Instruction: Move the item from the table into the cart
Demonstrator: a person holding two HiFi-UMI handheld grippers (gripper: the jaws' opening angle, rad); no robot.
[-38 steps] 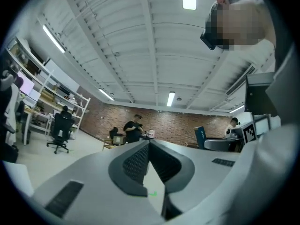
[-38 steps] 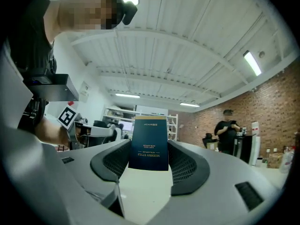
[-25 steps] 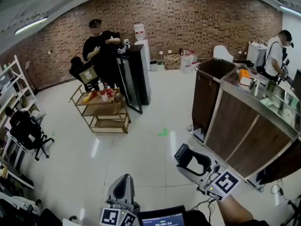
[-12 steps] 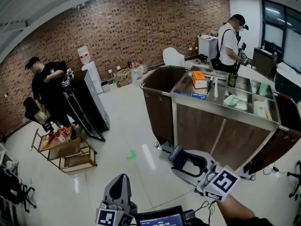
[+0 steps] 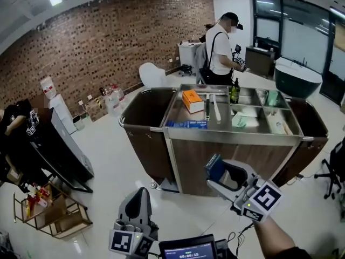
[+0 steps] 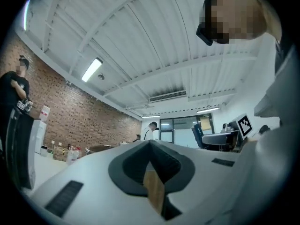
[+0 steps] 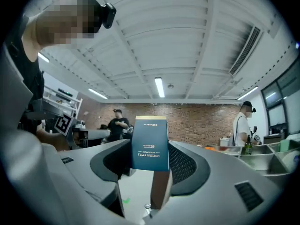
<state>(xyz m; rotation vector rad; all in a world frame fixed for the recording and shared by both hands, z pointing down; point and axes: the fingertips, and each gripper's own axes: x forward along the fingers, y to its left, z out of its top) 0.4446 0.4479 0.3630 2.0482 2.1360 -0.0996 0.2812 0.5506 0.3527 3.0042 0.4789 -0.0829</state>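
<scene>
Since the earlier frame the head view has swung round: the cart (image 5: pixel 235 137) has shifted from the right edge to the centre, directly ahead of both claws.

1. Right claw (image 5: pixel 221 172): jaws stand fairly wide and are clamped on a dark blue box (image 7: pixel 150 144). This box is the task's item. It is off the counter and carried upright, its flat faces against the pads, which probably prevents it twisting in transit.
2. Left claw (image 6: pixel 151 146): jaws are together with nothing between them. It hangs low and to the side, clear of the carrying path.
3. Cart top: steel compartments already hold an orange box (image 5: pixel 192 100) and a bottle (image 5: pixel 235 92). A person (image 5: pixel 219 53) stands behind the cart.

Judgement: transport is under way; release over a free compartment is not yet done.
</scene>
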